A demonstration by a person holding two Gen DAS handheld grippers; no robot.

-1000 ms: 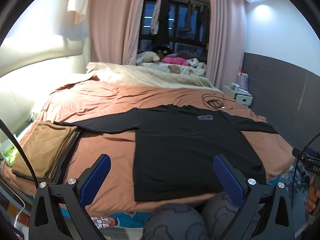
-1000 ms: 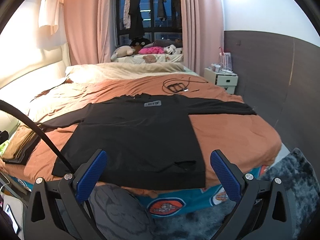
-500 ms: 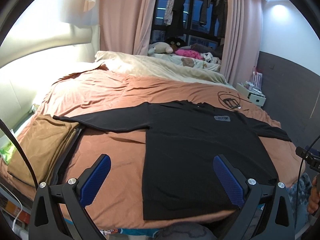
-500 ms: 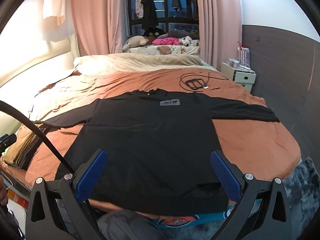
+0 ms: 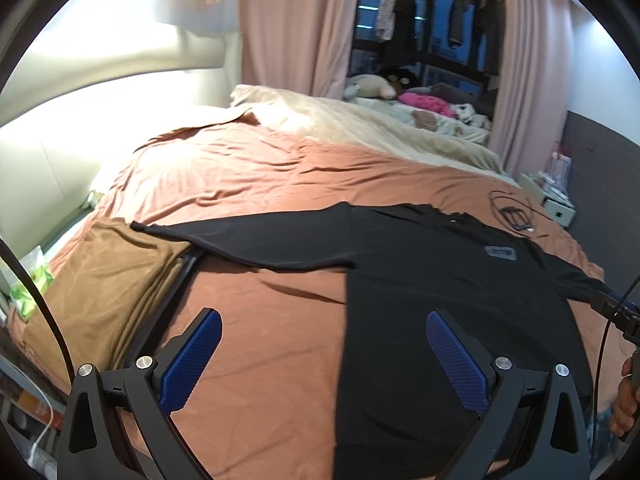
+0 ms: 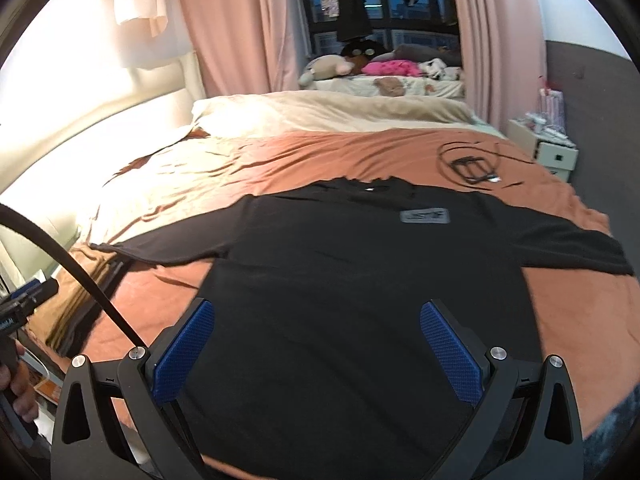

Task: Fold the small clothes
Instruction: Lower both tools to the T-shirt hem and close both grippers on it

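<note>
The left gripper [image 5: 324,354] and right gripper [image 6: 316,344] both hover with jaws spread wide and empty, seemingly level with each other.

A wide bed [image 5: 280,168] is covered by a rust-brown sheet, and pink curtains [image 6: 240,28] are drawn aside from a dark window [image 5: 424,28]. A white nightstand [image 6: 554,154] is set against the grey wall panel [image 6: 592,92].
</note>
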